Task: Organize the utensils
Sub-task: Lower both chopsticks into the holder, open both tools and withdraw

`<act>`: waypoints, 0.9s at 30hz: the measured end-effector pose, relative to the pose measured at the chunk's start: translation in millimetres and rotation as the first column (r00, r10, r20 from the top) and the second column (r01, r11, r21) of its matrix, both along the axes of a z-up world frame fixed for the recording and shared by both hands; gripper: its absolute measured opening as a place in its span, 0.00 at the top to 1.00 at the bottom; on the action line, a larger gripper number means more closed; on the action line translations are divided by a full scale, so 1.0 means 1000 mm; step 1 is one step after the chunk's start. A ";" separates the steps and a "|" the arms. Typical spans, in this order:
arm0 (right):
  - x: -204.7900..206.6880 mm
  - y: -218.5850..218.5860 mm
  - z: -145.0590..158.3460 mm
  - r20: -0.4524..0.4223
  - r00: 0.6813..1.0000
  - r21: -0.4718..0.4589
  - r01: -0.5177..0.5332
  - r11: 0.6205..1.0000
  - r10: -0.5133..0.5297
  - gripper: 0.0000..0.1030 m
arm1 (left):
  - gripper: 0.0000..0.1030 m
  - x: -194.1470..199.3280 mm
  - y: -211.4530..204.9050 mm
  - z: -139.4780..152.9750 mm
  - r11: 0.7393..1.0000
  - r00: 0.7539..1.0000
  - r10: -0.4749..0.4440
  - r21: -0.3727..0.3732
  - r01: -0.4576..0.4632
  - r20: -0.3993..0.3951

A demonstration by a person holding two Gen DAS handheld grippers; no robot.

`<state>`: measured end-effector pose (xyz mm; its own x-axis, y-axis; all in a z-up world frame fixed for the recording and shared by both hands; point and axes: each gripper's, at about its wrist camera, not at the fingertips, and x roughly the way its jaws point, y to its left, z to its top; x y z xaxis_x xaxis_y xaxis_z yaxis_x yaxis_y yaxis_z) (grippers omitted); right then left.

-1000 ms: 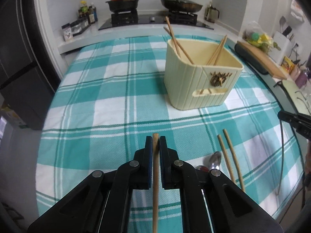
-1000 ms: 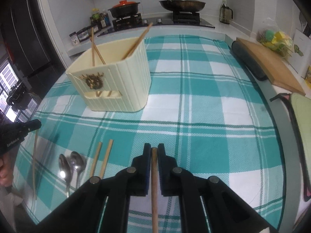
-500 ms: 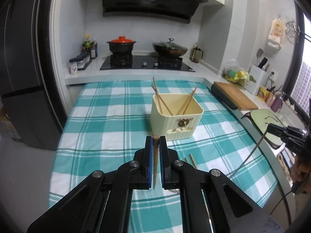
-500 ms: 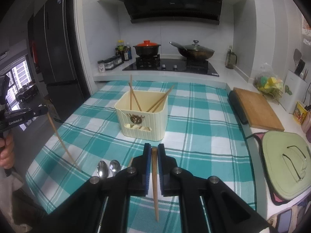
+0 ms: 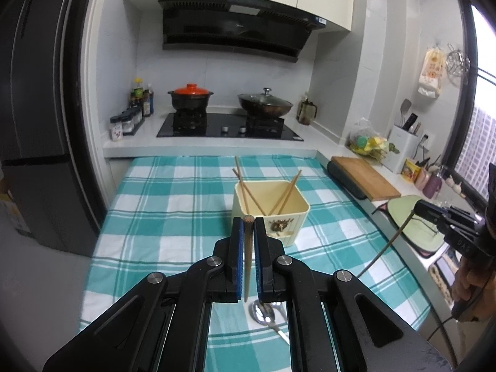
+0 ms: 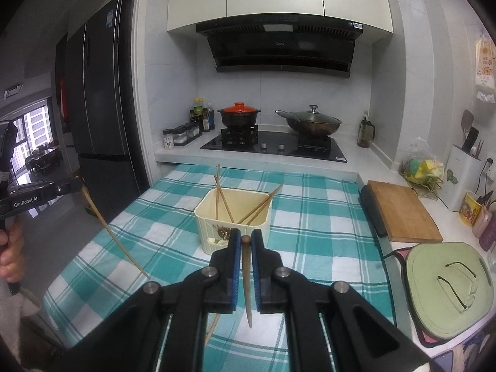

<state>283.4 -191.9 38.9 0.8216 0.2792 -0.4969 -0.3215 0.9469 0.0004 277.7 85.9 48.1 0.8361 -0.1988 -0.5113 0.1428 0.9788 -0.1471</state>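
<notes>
Holder [image 5: 270, 207] lies ahead, below both your grippers; left gripper [image 5: 248, 226] and right gripper [image 6: 245, 238] each clamp one chopstick [image 5: 247, 260], hanging tip-down.

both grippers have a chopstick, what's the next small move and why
Probably carry both forward over the cream utensil holder and tip the points down into it. The left gripper and right gripper are each shut on a chopstick, held above the cloth just short of the holder, where four chopsticks already stand.
</notes>
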 end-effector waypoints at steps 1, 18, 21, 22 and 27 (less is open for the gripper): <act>0.001 0.000 0.002 0.004 1.000 0.000 -0.002 1.000 0.002 0.93 | 0.96 0.002 0.000 0.001 1.000 1.000 -0.001 0.000 0.001 0.002; 0.053 0.024 0.059 0.078 0.997 0.039 -0.024 0.999 0.021 0.93 | 0.96 0.057 -0.017 0.064 1.000 0.996 -0.011 -0.025 0.013 0.091; 0.067 0.029 0.073 0.115 0.993 0.051 -0.032 0.998 0.026 0.93 | 0.96 0.076 -0.021 0.074 0.999 0.992 0.013 -0.040 -0.008 0.124; 0.073 0.031 0.078 0.127 0.991 0.053 -0.034 0.998 0.027 0.93 | 0.96 0.083 -0.021 0.075 0.999 0.991 0.019 -0.048 -0.013 0.130; 0.104 0.039 0.086 0.179 0.984 0.080 -0.032 0.996 0.017 0.93 | 0.96 0.125 -0.028 0.065 0.997 0.990 0.052 -0.068 -0.043 0.131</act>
